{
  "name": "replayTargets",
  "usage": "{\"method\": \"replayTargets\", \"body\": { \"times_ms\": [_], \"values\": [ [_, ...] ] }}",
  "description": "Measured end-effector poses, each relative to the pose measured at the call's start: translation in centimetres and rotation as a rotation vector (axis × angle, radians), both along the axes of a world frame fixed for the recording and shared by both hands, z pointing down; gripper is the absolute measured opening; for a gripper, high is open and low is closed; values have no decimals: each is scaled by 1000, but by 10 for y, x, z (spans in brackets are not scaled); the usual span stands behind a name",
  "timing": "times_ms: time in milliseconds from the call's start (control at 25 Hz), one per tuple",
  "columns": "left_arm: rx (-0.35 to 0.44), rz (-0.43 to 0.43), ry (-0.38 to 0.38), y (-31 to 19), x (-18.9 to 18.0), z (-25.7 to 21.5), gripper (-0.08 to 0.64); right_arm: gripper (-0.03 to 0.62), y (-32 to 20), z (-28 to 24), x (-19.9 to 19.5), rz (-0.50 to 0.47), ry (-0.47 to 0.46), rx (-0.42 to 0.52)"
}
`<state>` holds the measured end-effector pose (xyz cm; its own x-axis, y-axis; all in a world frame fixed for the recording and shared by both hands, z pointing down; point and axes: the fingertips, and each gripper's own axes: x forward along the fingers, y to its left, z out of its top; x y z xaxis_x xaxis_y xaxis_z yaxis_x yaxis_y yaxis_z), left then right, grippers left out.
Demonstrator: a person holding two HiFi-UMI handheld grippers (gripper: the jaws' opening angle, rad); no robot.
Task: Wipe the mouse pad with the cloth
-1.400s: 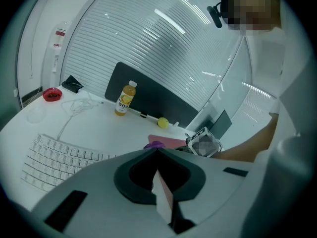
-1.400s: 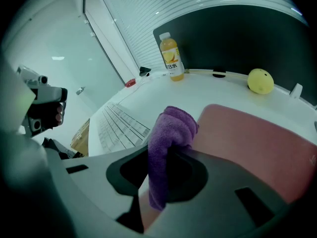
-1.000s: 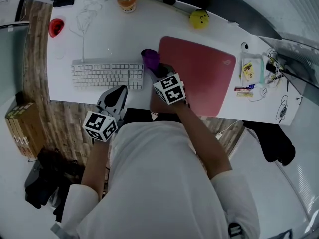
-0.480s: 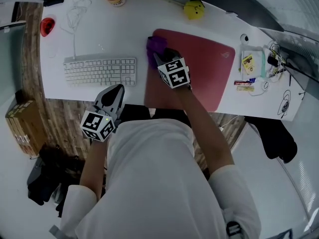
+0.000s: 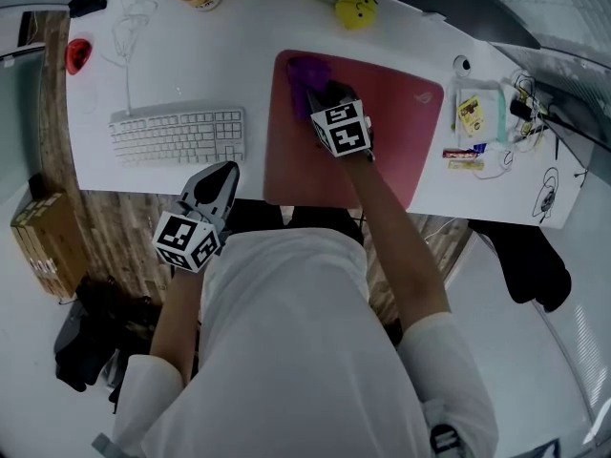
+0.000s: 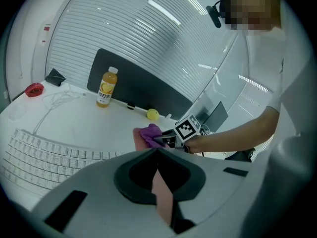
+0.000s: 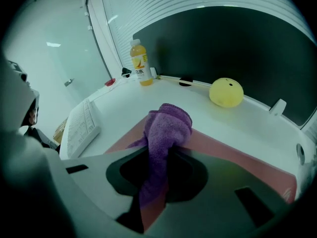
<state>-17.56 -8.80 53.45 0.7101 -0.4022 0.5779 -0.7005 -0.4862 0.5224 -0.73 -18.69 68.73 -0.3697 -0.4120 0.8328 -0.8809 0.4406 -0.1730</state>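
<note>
Right gripper (image 5: 323,98)'s cloth (image 5: 304,72) on mouse pad (image 5: 401,132)

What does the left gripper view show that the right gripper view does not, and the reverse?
Only the left gripper view: the right gripper from outside, with the person's forearm. Only the right gripper view: the purple cloth running down into its shut tongs, close up. Both: the mouse pad, orange bottle, yellow ball and keyboard.

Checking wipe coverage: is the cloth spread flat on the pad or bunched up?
Bunched. The cloth sticks out of the shut right claw as a crumpled wad over the pad corner.
</note>
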Motion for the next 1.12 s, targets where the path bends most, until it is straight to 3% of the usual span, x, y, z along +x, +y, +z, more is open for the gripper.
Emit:
{"method": "replayTargets", "body": {
  "times_ms": [1120],
  "values": [
    [1, 97, -17, 24, 106, -1, 18, 86, 20, 9, 188, 242, 87, -12]
  ]
}}
